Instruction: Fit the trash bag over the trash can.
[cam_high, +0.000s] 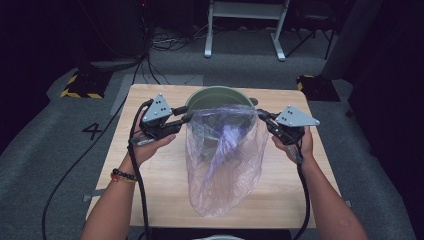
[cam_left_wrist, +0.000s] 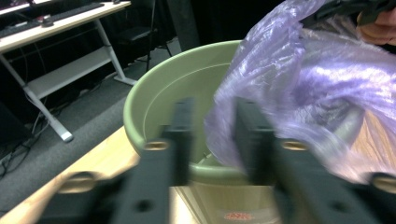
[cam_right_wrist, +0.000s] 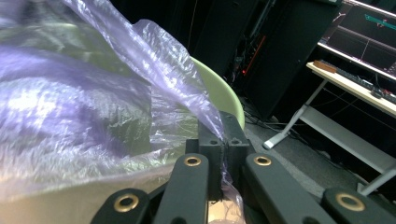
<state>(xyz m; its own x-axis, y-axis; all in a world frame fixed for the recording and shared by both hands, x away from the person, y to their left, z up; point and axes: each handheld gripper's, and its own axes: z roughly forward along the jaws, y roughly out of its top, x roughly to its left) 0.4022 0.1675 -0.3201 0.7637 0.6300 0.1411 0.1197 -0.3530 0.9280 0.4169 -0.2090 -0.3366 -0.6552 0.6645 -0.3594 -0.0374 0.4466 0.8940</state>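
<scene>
In the high view, one clear plastic bag is hung between two grippers, before one green bucket at the table's 12 o'clock.

In the left gripper view, the left gripper is seen parted, with film between its jaws.

In the right gripper view, the right gripper is clamped on the bag's edge.

Looks like a lab or recording studio space, not anyone's home. Small wooden table sits on grey carpet with black curtains all round (pretty dim in there), a number 4 marked on the floor, yellow-black hazard tape on a stand base, cables trailing everywhere, and a white-legged desk with a keyboard.
</scene>
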